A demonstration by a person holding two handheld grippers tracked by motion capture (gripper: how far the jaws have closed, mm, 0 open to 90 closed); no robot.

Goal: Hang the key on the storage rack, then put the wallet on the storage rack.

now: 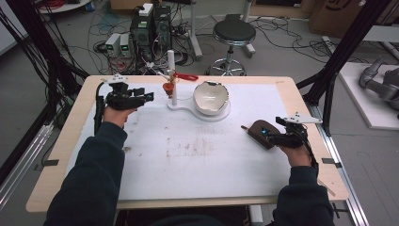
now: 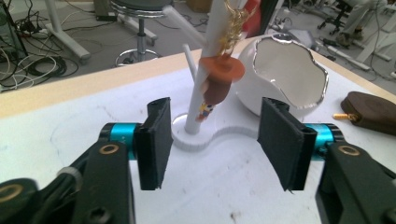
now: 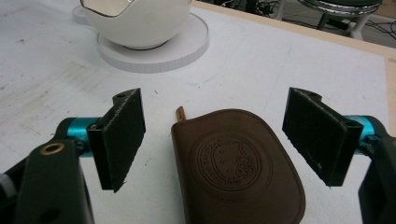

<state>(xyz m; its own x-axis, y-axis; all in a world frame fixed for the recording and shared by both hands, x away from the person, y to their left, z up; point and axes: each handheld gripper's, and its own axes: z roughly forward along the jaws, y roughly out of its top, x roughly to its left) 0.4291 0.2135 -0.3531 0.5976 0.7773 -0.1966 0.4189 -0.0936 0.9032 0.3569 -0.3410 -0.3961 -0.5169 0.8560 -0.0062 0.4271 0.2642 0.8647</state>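
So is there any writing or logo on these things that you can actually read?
Brown leather pouch: an embossed round stamp with a cat-face figure and a ring of letters, too faint to read.
Cardboard box on the floor: part of a dark printed mark, cut off and unreadable.
Nothing else carries legible text.

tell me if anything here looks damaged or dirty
The white bowl on the stand has a jagged, uneven rim, like a cracked eggshell; that may be its design. The white mat carries brownish smudges near its middle. The brown pouch looks intact.
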